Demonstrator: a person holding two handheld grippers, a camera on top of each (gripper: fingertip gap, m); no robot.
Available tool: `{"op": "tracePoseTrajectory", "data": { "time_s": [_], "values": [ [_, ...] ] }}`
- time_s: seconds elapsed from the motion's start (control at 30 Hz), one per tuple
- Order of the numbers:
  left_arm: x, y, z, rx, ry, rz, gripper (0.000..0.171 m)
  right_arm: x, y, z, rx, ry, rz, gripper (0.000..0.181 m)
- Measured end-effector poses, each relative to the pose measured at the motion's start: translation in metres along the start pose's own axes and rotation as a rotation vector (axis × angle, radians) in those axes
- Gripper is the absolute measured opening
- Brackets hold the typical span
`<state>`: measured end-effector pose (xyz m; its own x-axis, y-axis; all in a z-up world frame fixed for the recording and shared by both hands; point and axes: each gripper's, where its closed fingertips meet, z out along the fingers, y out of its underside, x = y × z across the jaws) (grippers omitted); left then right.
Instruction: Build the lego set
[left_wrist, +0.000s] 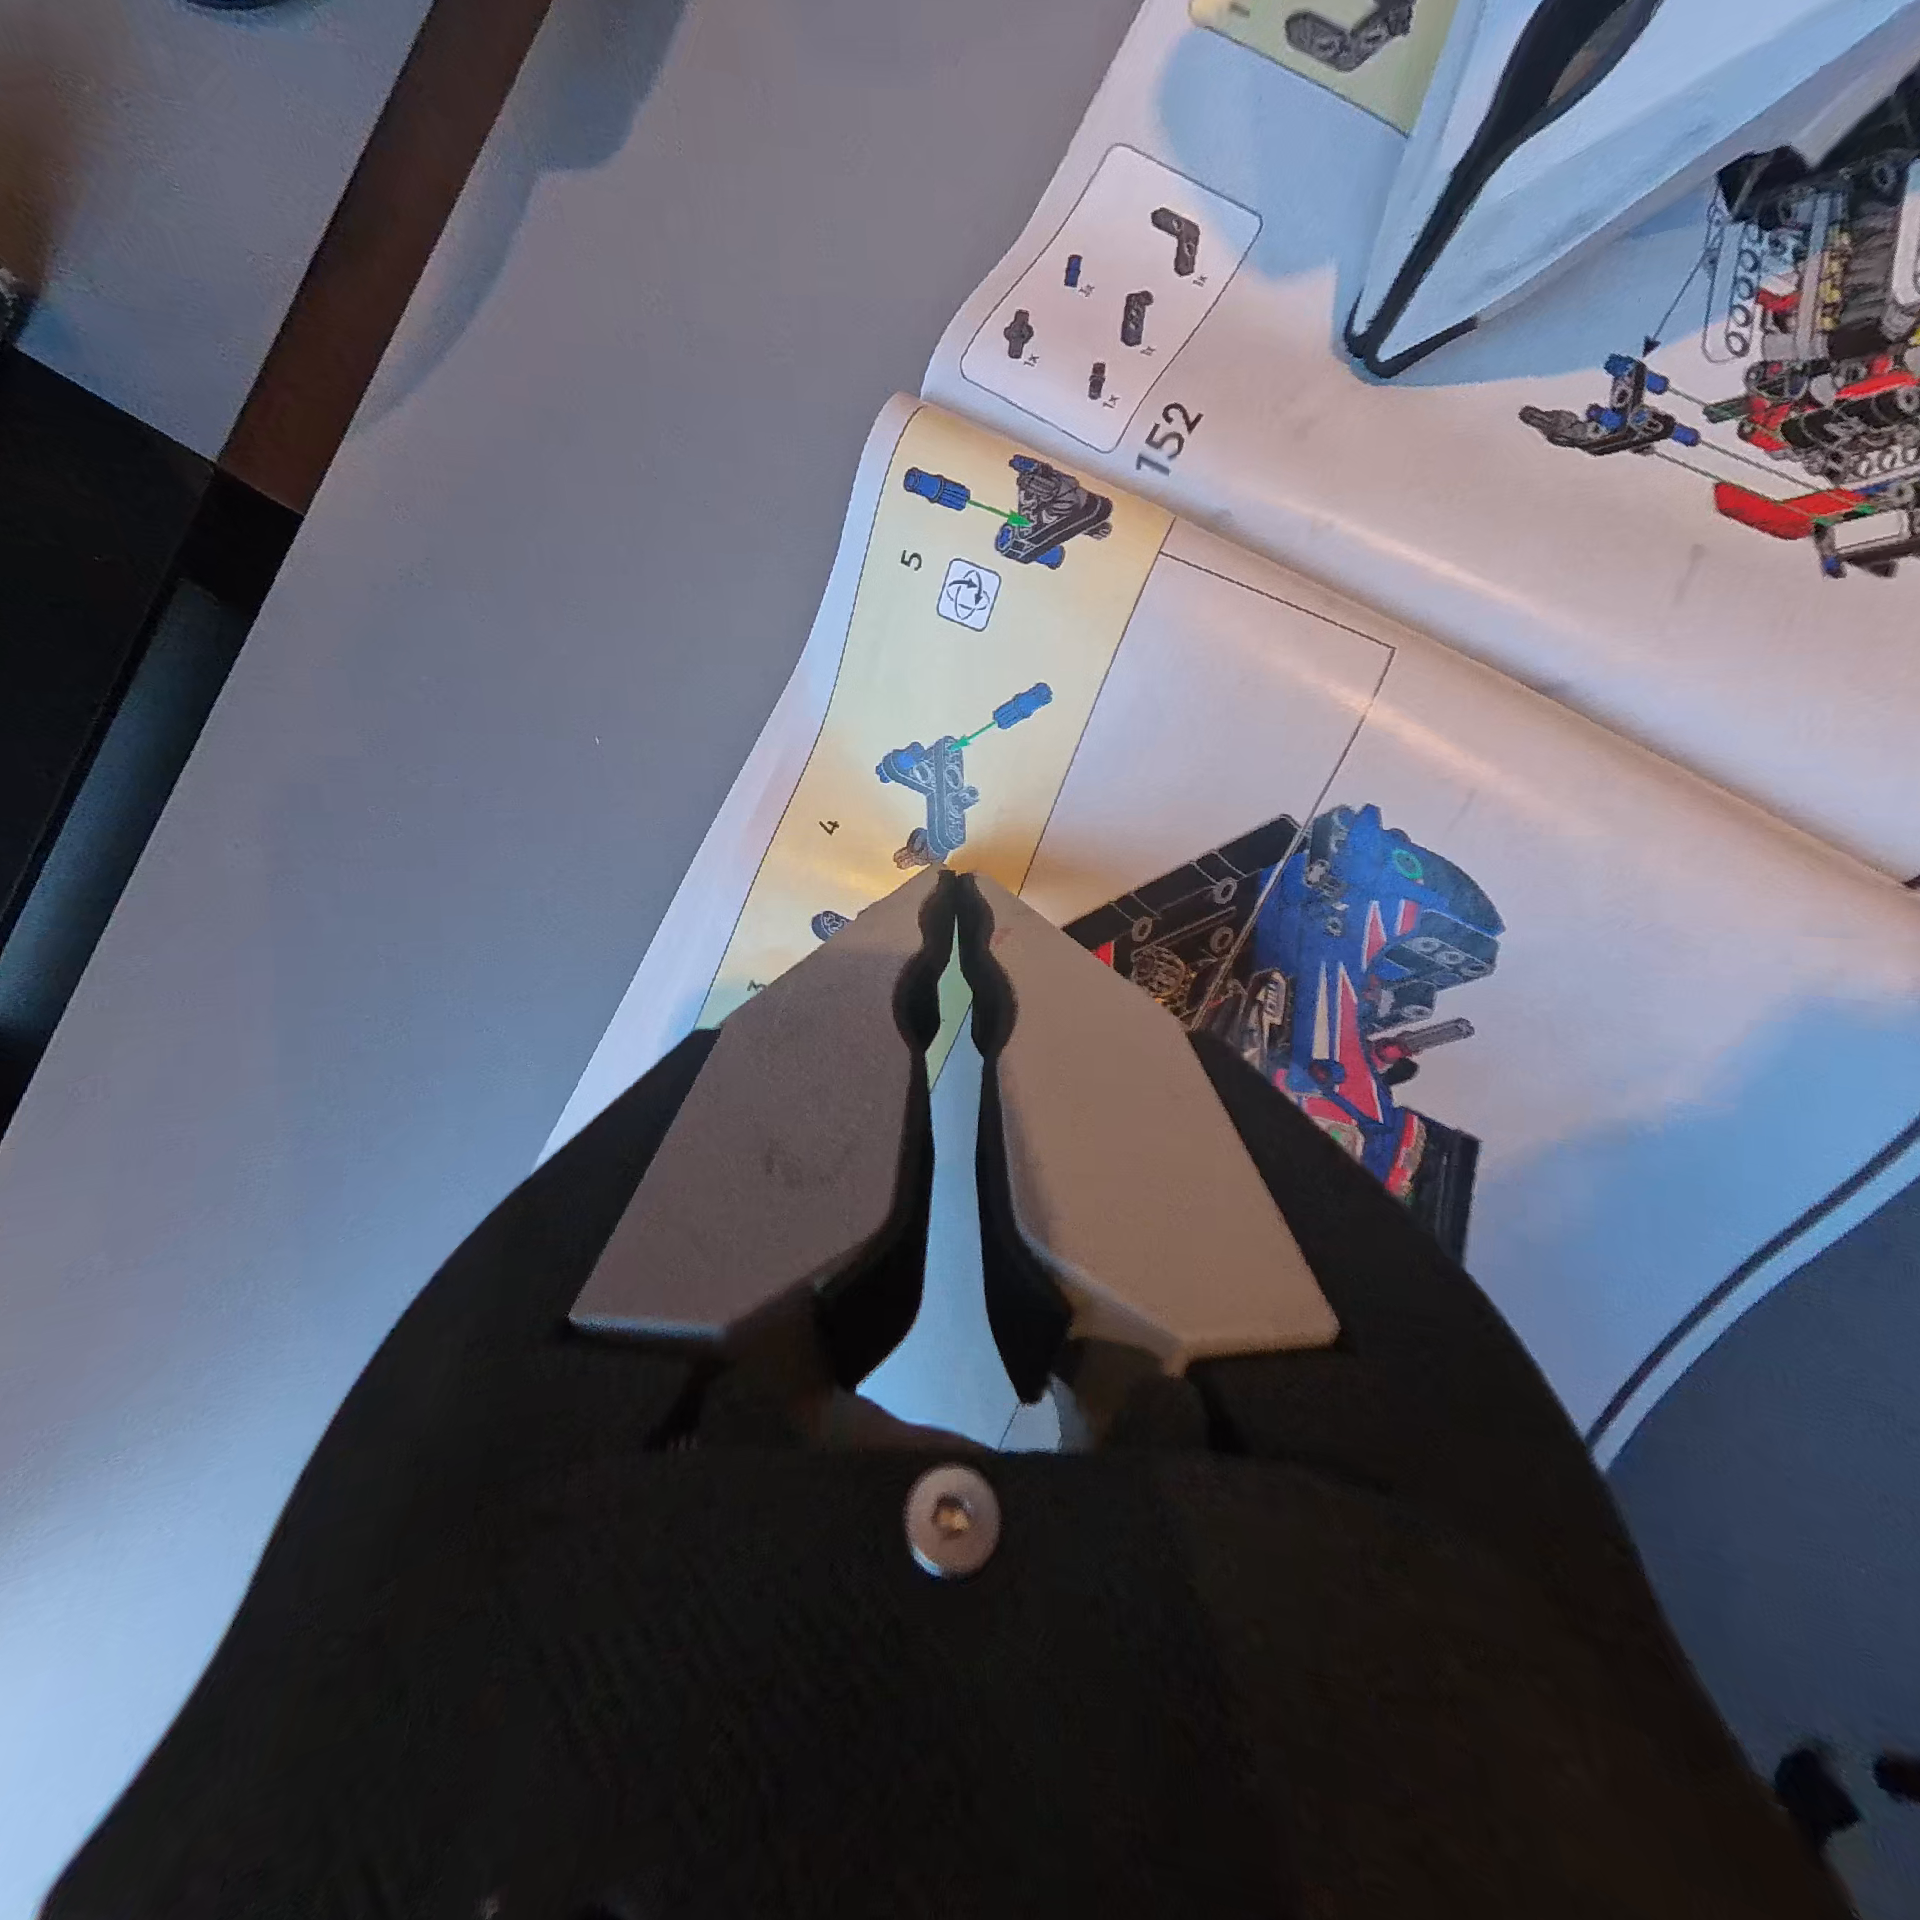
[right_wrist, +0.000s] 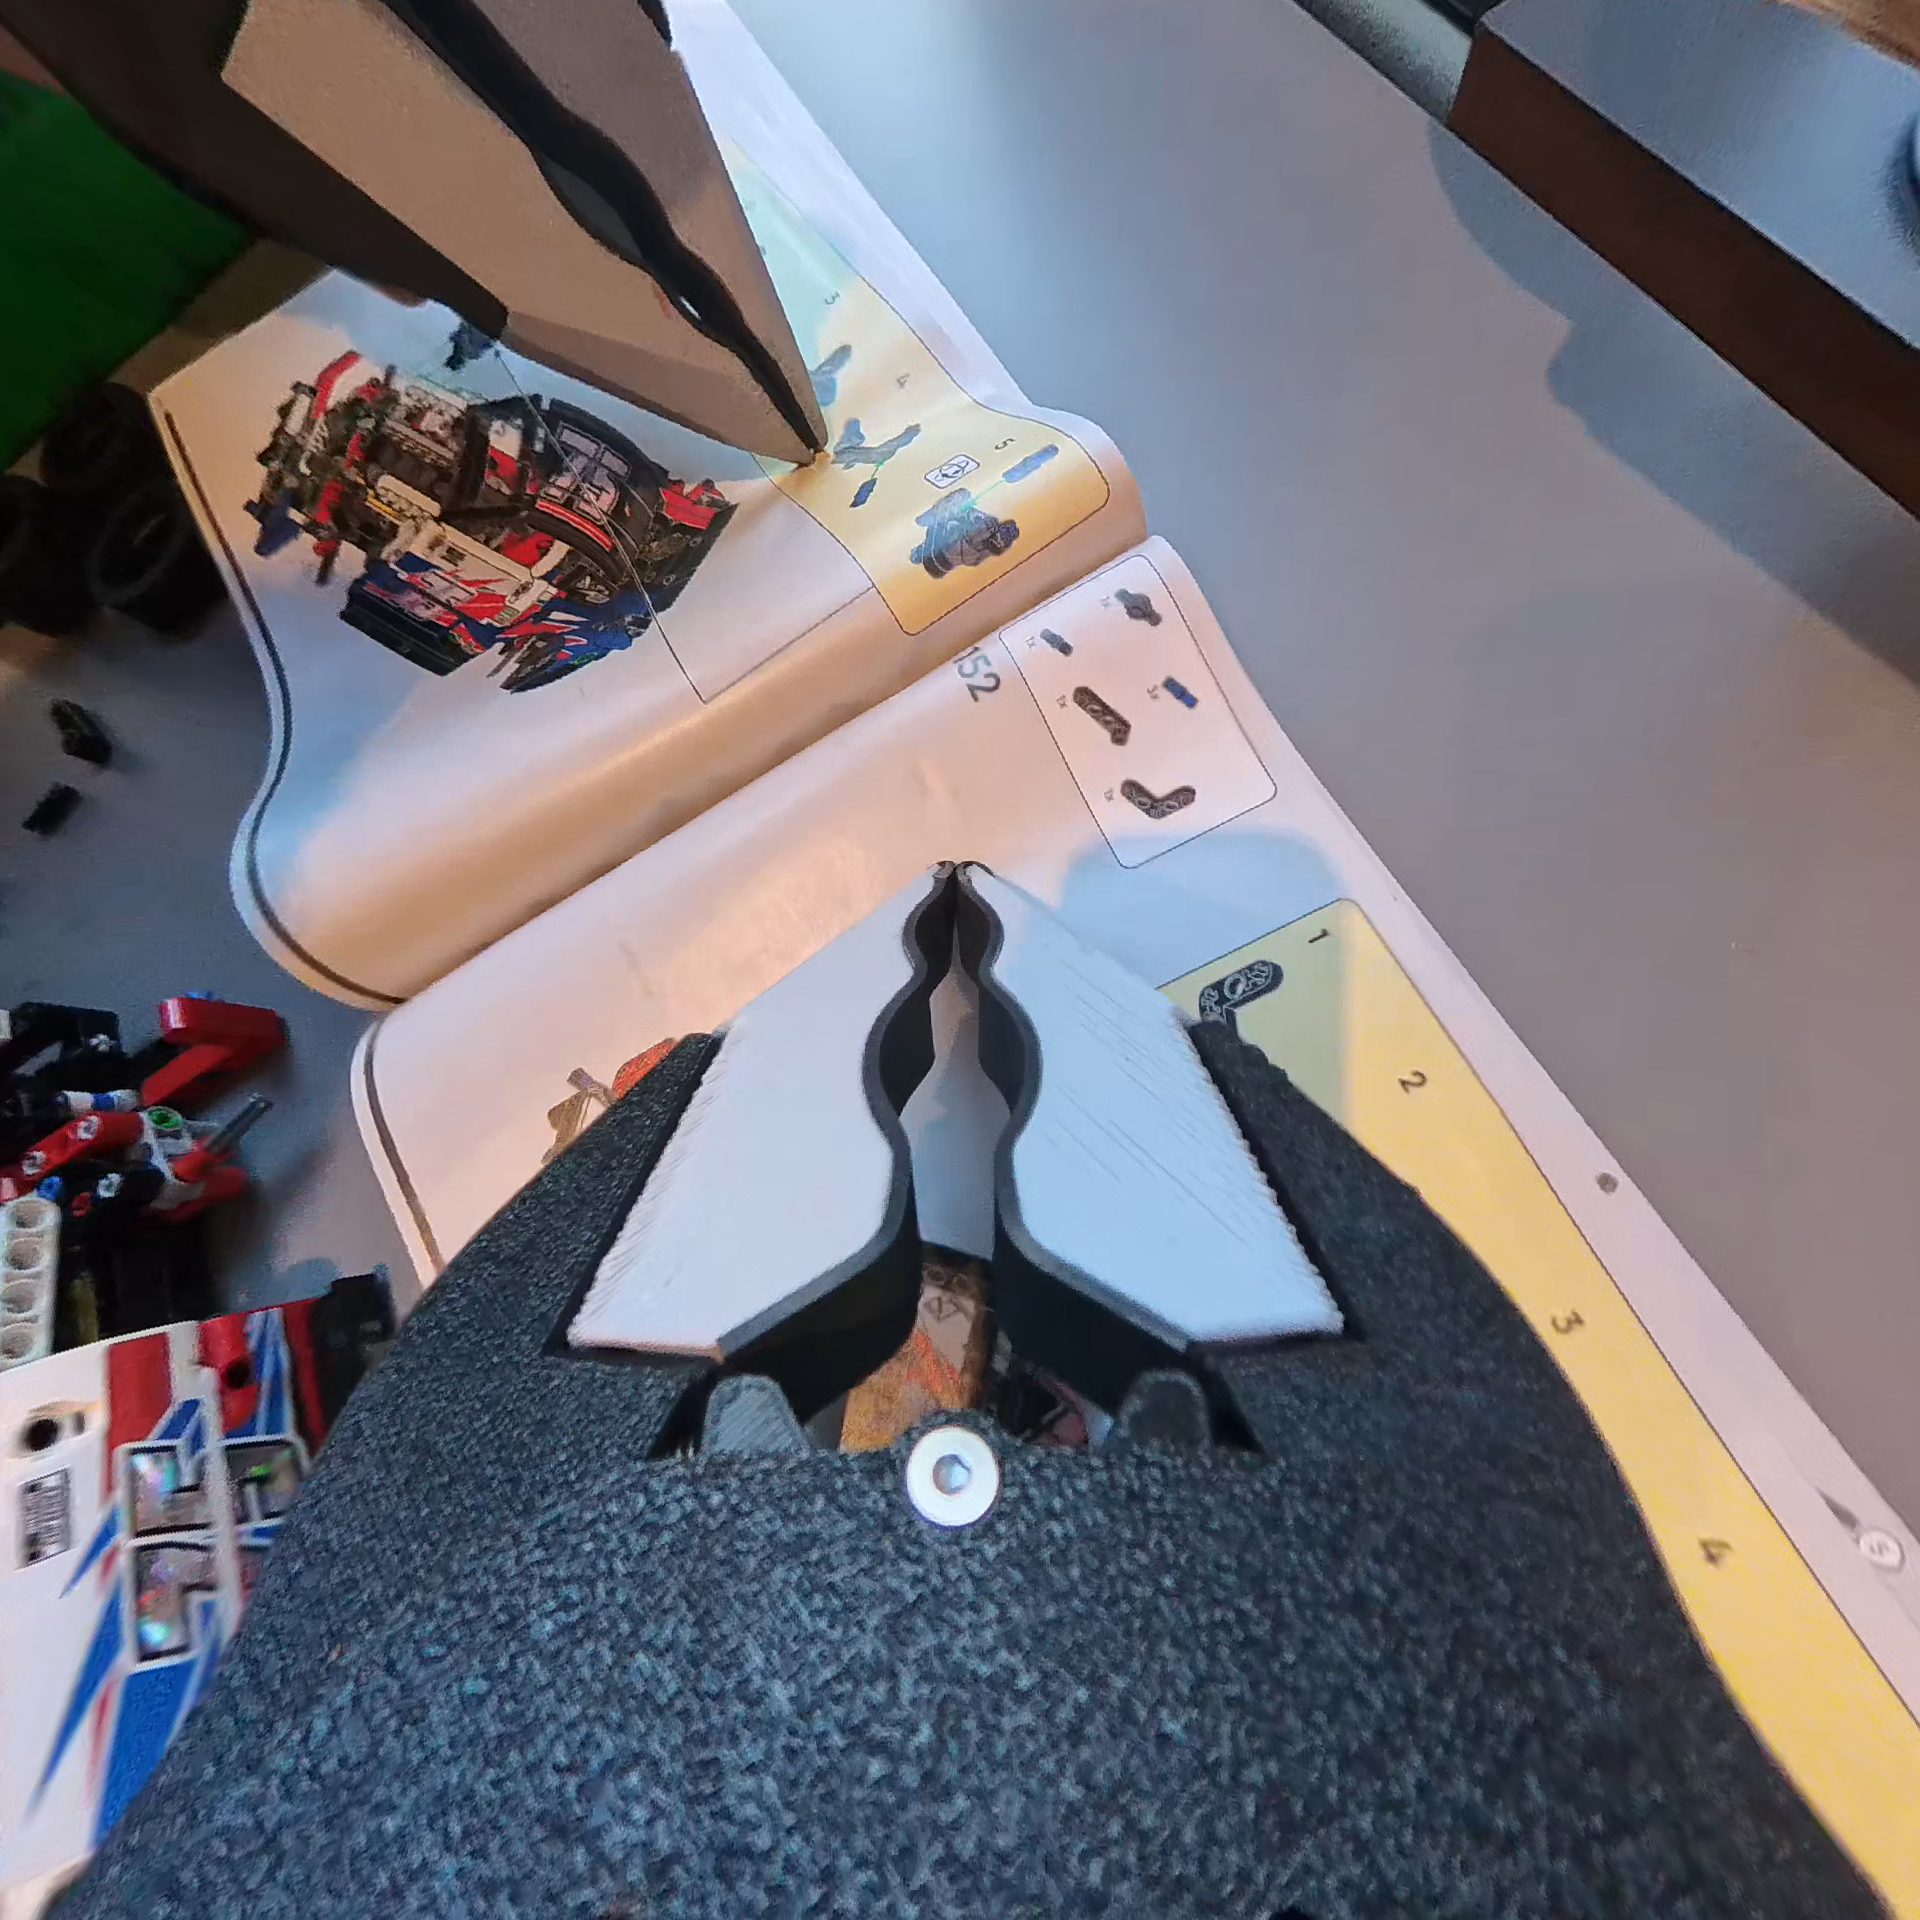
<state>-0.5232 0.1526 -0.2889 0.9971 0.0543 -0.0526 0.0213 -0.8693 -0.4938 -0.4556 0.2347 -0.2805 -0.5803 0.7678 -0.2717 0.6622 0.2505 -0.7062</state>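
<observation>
An open instruction booklet (left_wrist: 1455, 727) lies on the grey table, showing printed pictures of a red, blue and black truck and yellow step panels. My left gripper (left_wrist: 951, 878) is shut and empty, its tips resting on or just above the yellow panel. It also shows in the right wrist view (right_wrist: 816, 449), pointing down at that panel. My right gripper (right_wrist: 956, 868) is shut and empty over the booklet's near page (right_wrist: 727, 831). In the left wrist view it (left_wrist: 1371, 348) is over the far page. A partly built model (right_wrist: 135, 1507) with white, blue and red panels sits at lower left.
Loose red, black and white pieces (right_wrist: 135, 1122) lie left of the booklet. Small black pieces (right_wrist: 78, 727) and black tyres (right_wrist: 94, 520) lie farther back, by something green (right_wrist: 83, 229). The table (right_wrist: 1455, 520) ends at a dark brown edge (right_wrist: 1662, 260), also in the left wrist view (left_wrist: 343, 260).
</observation>
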Motion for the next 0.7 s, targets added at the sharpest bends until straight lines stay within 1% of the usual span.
{"op": "tracePoseTrajectory", "data": {
  "time_s": [0.07, 0.13, 0.17, 0.23, 0.3, 0.37, 0.47, 0.5, 0.53, 0.57, 0.6, 0.67, 0.7],
  "values": [
    [0.001, 0.003, -0.004, -0.019, 0.004, -0.033, 0.000, -0.003, -0.003, -0.007, -0.009, -0.004, 0.023, 0.000],
    [0.001, -0.001, -0.027, -0.025, 0.023, -0.073, 0.000, -0.012, -0.006, -0.023, -0.023, -0.001, 0.021, 0.001],
    [0.001, -0.007, -0.047, 0.013, 0.021, -0.087, 0.000, -0.017, -0.008, -0.035, -0.013, 0.016, 0.005, 0.001],
    [-0.009, -0.017, -0.104, 0.117, -0.030, -0.101, 0.000, -0.026, -0.012, -0.062, 0.022, 0.072, -0.024, 0.002],
    [-0.019, -0.009, -0.163, 0.178, -0.077, -0.125, 0.000, -0.041, -0.012, -0.091, 0.063, 0.108, -0.023, 0.005],
    [-0.026, 0.017, -0.211, 0.183, -0.113, -0.149, 0.000, -0.059, -0.007, -0.118, 0.104, 0.138, -0.013, 0.006],
    [-0.041, 0.078, -0.256, 0.142, -0.198, -0.231, 0.000, -0.083, 0.008, -0.156, 0.164, 0.212, 0.017, 0.006],
    [-0.040, 0.098, -0.265, 0.129, -0.186, -0.268, 0.029, -0.091, 0.013, -0.167, 0.189, 0.229, 0.036, 0.006],
    [-0.038, 0.119, -0.269, 0.103, -0.161, -0.311, 0.045, -0.100, 0.019, -0.176, 0.215, 0.238, 0.059, 0.006],
    [-0.035, 0.139, -0.271, 0.076, -0.131, -0.347, 0.043, -0.109, 0.024, -0.183, 0.236, 0.244, 0.081, 0.007],
    [-0.039, 0.155, -0.271, 0.075, -0.135, -0.373, 0.043, -0.116, 0.030, -0.187, 0.249, 0.253, 0.102, 0.006],
    [-0.055, 0.184, -0.269, 0.077, -0.208, -0.407, 0.033, -0.125, 0.044, -0.192, 0.241, 0.286, 0.141, 0.006],
    [-0.058, 0.198, -0.264, 0.053, -0.211, -0.407, 0.033, -0.131, 0.050, -0.192, 0.232, 0.298, 0.160, 0.006]
  ]
}}
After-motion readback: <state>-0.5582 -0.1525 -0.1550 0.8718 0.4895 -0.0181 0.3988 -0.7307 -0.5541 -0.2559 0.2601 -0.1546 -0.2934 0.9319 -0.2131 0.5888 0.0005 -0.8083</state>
